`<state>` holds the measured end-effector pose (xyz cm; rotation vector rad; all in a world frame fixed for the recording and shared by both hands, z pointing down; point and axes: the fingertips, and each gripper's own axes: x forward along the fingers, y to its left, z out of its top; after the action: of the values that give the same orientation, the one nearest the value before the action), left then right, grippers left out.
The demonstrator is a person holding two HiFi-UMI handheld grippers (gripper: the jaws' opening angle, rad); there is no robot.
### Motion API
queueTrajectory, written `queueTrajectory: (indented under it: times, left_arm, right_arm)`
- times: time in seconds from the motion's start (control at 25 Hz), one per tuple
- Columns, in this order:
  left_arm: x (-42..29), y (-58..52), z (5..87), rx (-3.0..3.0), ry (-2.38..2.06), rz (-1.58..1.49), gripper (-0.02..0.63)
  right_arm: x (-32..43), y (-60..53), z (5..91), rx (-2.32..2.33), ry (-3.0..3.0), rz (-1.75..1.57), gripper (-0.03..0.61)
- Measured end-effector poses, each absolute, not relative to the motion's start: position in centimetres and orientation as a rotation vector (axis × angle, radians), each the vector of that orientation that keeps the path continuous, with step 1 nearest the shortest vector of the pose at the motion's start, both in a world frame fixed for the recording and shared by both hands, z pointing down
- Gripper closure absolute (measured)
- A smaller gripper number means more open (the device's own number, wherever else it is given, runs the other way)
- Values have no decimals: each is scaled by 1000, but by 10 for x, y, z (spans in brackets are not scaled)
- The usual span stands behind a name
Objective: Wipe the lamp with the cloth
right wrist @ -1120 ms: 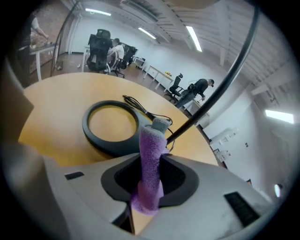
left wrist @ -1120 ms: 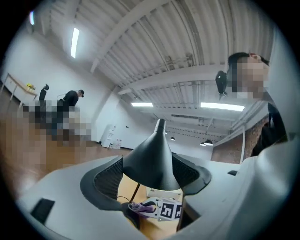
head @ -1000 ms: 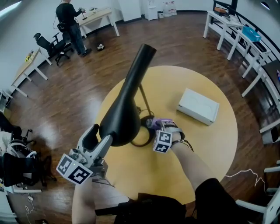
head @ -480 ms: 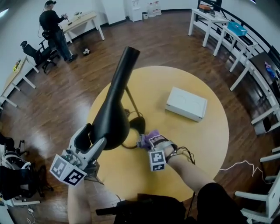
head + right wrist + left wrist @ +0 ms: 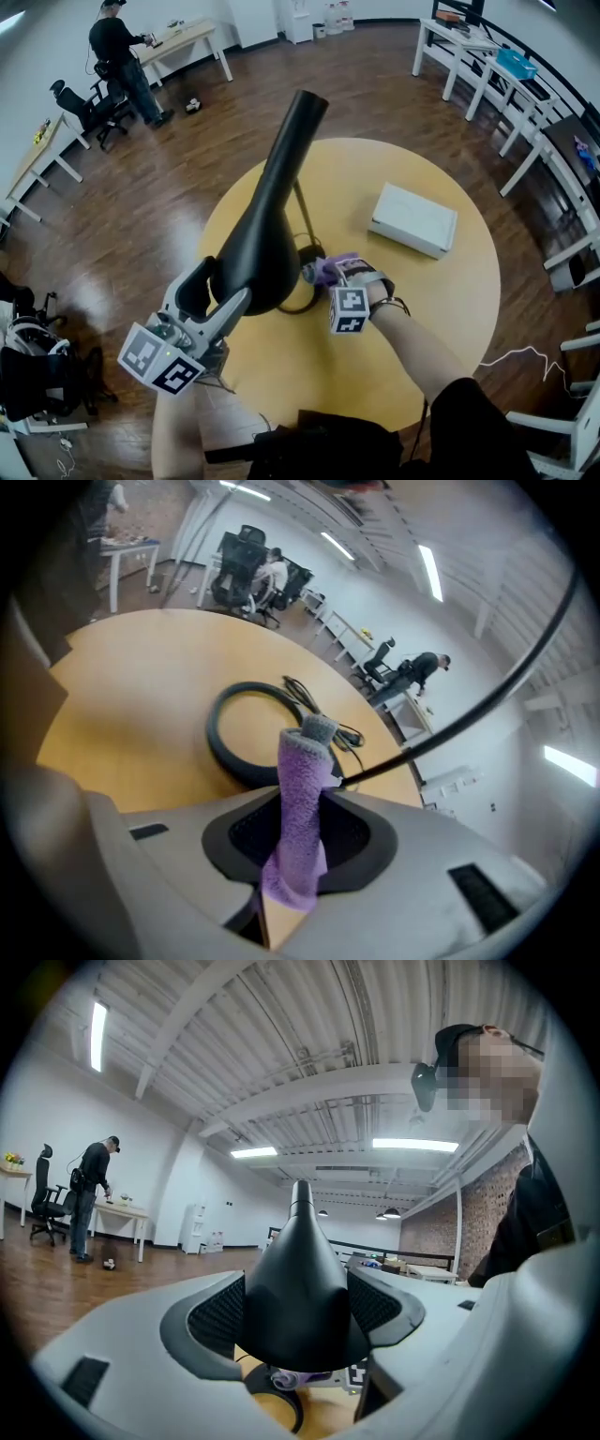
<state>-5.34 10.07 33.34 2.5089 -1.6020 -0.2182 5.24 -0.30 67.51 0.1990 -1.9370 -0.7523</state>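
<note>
A black lamp with a cone-shaped shade (image 5: 267, 225) stands on the round yellow table (image 5: 441, 309). Its thin rod (image 5: 305, 211) runs down to a ring base (image 5: 291, 307). My left gripper (image 5: 217, 292) is shut on the wide end of the shade (image 5: 300, 1279), one pad on each side, and the left gripper (image 5: 298, 1314) points level. My right gripper (image 5: 342, 277) is shut on a rolled purple cloth (image 5: 328, 270). The cloth (image 5: 302, 808) sticks out of the right gripper (image 5: 298, 841) toward the ring base (image 5: 217, 733) and the rod (image 5: 450, 724), close beside them.
A flat white box (image 5: 412, 218) lies on the table's far right part. A cord (image 5: 314, 710) trails from the lamp's base. White desks (image 5: 469, 47) line the right wall, and a person (image 5: 120, 47) stands by a desk at the back left.
The right gripper with the cloth slid toward me beside the lamp's base, then back up near the rod. The left gripper kept its hold on the shade.
</note>
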Motion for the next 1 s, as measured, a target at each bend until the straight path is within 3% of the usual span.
queueTrajectory:
  times: [0.16,0.8,1.0]
  left_arm:
    - [-53,101,332,2513,-1589,-211,278]
    - [-61,105,327,2484,-1595,-249,275]
    - [-50,103,324,2467,-1614,-246,275]
  right_arm:
    - [30,-17,665,312,-1953,-656,486]
    - [-24,126,690,63,-2231,-483,486]
    - [-31,85,643,141,-2304,-788,486]
